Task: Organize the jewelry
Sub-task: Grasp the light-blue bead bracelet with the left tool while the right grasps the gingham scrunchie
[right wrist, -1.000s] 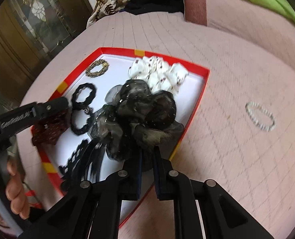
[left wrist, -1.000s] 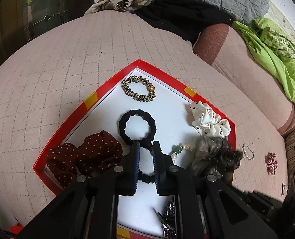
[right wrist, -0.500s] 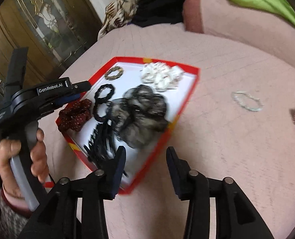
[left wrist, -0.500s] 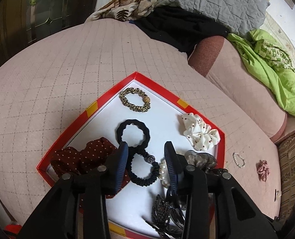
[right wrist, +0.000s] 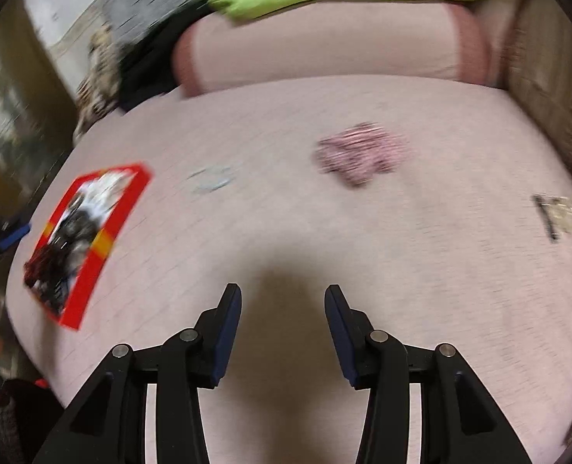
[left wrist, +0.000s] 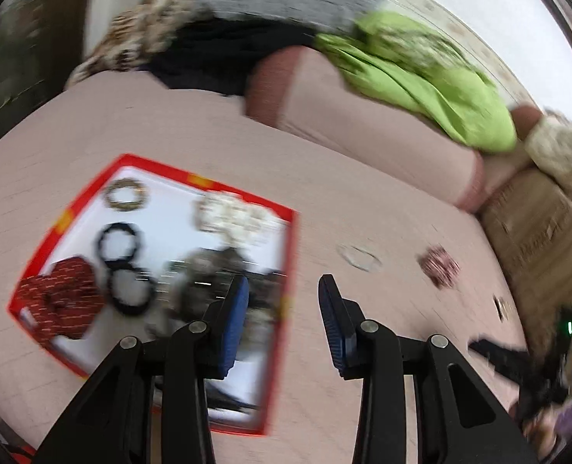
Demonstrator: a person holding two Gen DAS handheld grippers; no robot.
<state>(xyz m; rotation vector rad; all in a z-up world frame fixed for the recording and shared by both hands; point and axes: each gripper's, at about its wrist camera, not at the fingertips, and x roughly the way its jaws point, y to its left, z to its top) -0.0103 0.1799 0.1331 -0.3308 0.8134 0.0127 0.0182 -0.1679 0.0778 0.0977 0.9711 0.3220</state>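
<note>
Spanning both views: pink quilted bed cover (right wrist: pixel 363 255), largest surface, carrying everything else. Heavy motion blur throughout; fine detail unreliable.

Red-rimmed tray (left wrist: pixel 290 255) next in size, white floor, lying on the cover to the left. Already loaded: dark red dotted scrunchie (left wrist: pixel 60 297), grey-black scrunchie (left wrist: pixel 212 274), white scrunchie (left wrist: pixel 232 218), two black hair ties (left wrist: pixel 118 245), gold-patterned tie (left wrist: pixel 125 198).

Left gripper (left wrist: pixel 282 311): jaws parted wide, nothing between them, hanging over the tray's right rim. Right gripper (right wrist: pixel 282 326): jaws equally wide, also empty, above bare cover, well apart from the tray.

Loose on the cover, outside the tray: pink scrunchie (right wrist: pixel 359 152), ahead of the right gripper and slightly to its right; pale bead bracelet (right wrist: pixel 210 178), between tray and pink scrunchie; small metallic clip (right wrist: pixel 554 214), far right. Make of the clip not resolvable.

Judged step: transit between deposits, reaching for the remaining loose pieces. Roughly two thirds done by count.

Next move, judged: advance right gripper onto pink scrunchie, straddle its bulk, close, carry to tray. Bracelet thin and flat against fabric; likely needs a low, steep approach to avoid pinching the cover.
</note>
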